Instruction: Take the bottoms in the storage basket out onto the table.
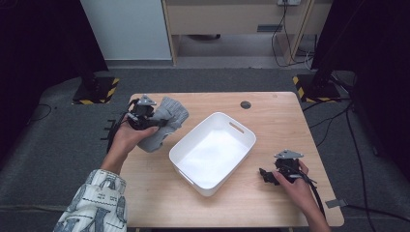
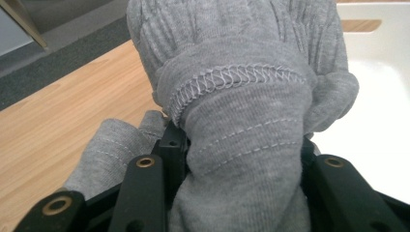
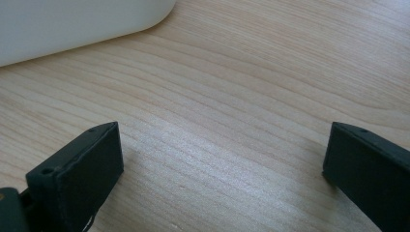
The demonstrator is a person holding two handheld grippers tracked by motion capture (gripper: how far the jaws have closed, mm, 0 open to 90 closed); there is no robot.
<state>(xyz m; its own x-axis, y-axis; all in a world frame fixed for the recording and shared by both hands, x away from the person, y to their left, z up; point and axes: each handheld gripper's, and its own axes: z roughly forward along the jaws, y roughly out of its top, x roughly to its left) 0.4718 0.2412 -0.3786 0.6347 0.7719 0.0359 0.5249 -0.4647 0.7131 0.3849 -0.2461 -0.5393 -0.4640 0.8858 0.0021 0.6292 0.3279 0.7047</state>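
Left gripper (image 1: 157,122) grasps the bunched grey knitted garment (image 1: 167,121) near the bench's (image 1: 270,111) far-left corner; right gripper (image 1: 265,175) rests, jaws released, near-right edge.

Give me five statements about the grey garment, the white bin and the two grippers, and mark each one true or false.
1. The left gripper is clamped on a grey knitted garment. True.
2. The grey knitted garment already lies inside the white bin. False: in the high view it is held beside the bin's left side, over the wooden table.
3. The right gripper holds a second cloth. False: its jaws stand open with bare wood between them.
4. The white bin has nothing in it. True.
5. The right gripper is to the left of the bin in the high view. False: it is near the bin's right corner, at the table's near edge.
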